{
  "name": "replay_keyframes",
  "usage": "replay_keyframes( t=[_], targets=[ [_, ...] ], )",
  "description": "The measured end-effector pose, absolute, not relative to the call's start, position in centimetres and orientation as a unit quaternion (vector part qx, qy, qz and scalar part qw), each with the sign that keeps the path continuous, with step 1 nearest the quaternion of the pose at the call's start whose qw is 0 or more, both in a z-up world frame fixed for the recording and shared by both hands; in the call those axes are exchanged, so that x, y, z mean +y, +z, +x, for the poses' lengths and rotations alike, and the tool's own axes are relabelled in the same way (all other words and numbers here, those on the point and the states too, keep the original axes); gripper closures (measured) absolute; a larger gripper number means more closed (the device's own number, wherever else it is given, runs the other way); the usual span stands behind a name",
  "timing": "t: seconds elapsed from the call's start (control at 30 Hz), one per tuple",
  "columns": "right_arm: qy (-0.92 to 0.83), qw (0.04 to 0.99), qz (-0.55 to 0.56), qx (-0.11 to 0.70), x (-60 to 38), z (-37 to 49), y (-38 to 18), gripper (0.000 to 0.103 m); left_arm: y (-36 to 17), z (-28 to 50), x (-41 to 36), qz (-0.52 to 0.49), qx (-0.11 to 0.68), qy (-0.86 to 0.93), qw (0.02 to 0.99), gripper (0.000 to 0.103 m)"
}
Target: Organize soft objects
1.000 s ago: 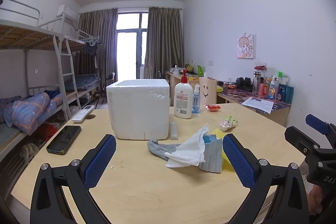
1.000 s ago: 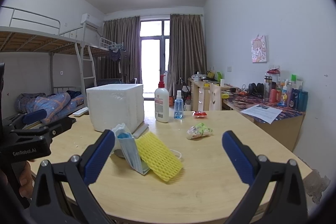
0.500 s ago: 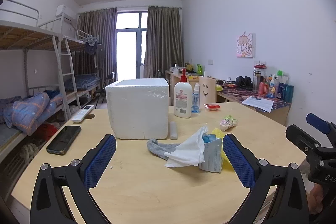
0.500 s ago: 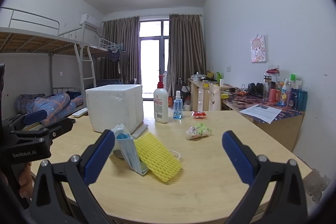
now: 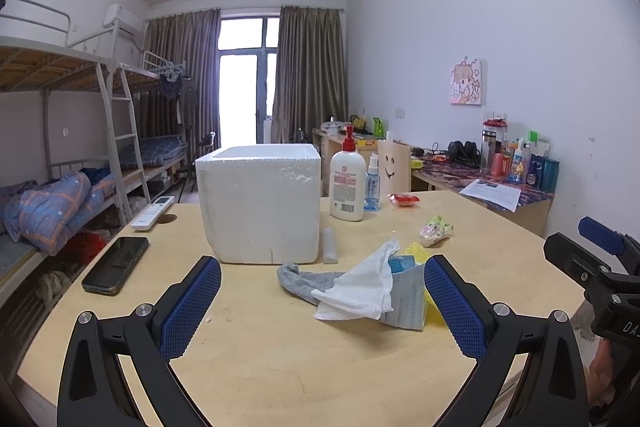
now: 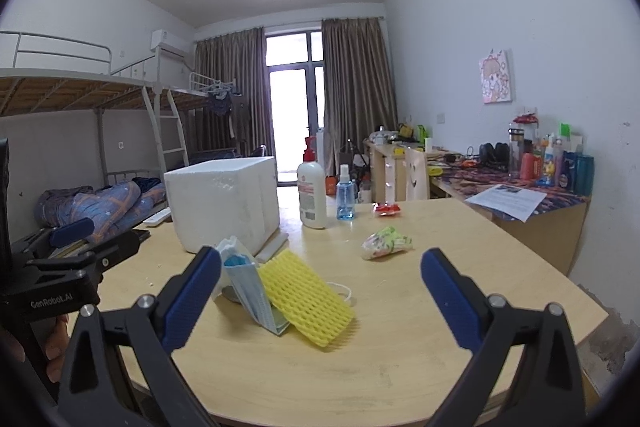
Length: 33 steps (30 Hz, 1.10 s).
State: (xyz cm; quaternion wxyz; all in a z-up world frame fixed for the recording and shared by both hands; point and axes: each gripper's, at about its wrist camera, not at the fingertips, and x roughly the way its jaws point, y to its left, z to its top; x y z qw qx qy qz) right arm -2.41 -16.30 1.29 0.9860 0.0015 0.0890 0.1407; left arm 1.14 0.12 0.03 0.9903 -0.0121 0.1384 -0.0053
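Observation:
A pile of soft things lies mid-table: a grey sock (image 5: 298, 281), a white tissue (image 5: 360, 291), a blue face mask (image 5: 408, 303) (image 6: 250, 287) and a yellow foam net (image 6: 304, 297). A white foam box (image 5: 260, 203) (image 6: 224, 201) stands behind them. My left gripper (image 5: 322, 311) is open and empty, just short of the pile. My right gripper (image 6: 320, 301) is open and empty, hovering before the yellow net and mask.
A phone (image 5: 116, 265) and a remote (image 5: 153, 213) lie at the table's left. A lotion bottle (image 5: 347, 183), a spray bottle (image 5: 372, 189), a red packet (image 5: 404, 199) and a small wrapped packet (image 6: 386, 242) sit behind. A cluttered desk (image 6: 520, 195) stands right.
Both views shifted very slightly; the right gripper tilted a little. Nothing on the table moved and both grippers stayed open.

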Motion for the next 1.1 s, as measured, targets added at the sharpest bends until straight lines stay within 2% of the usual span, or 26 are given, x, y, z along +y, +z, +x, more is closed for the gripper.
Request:
replay_keyframes(
  t=[0.4,0.77,1.1],
  targets=[
    [0.112,0.989,-0.011,0.094,-16.6,-0.3,1.7,0.002,-0.2,3.7,-0.2,0.009,0.171,-0.059,0.983,0.001],
    [0.115,0.979,-0.026,0.168,-16.1,3.6,-0.7,0.002,-2.3,6.9,-0.6,0.028,0.222,-0.112,0.968,0.001],
    [0.126,0.967,-0.048,0.217,-15.1,5.2,-2.6,0.002,-4.8,9.0,-0.9,0.100,0.269,-0.168,0.943,0.003]
  ],
)
